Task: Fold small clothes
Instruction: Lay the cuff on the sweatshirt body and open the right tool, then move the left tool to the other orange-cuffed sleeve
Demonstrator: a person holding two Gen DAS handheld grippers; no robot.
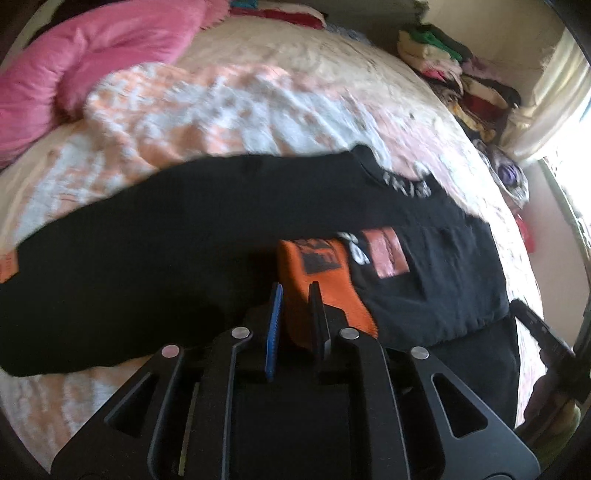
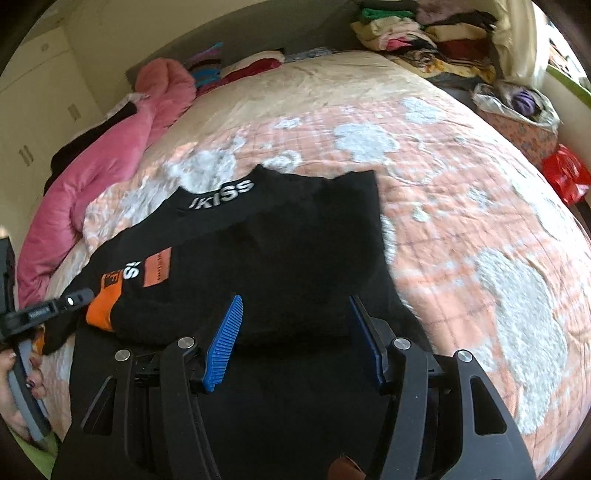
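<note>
Pink padded quilt [image 2: 110, 155], bunched in a long roll, lies along the far left edge of the bed. Beside it spreads the peach-and-white patterned fleece blanket [image 2: 461, 206] that covers the mattress. On that blanket lies the black small sweatshirt [image 2: 280, 236] with white lettering at the collar and orange patches on the chest, partly folded, its body reaching toward both cameras. At its left side, the orange ribbed cuff [image 1: 317, 280] of a sleeve is pinched between the narrowly set jaws of the left gripper [image 1: 295, 295], which holds the cuff just above the black fabric. Further right, the right gripper [image 2: 295, 306] hovers over the near hem of the sweatshirt with its blue ribbed pads [image 2: 223, 339] spread wide, gripping nothing. Past the bed's far right corner sits a stack of folded clothes [image 2: 424, 33], and a red plastic bag [image 2: 565, 177] lies by the right edge.
</note>
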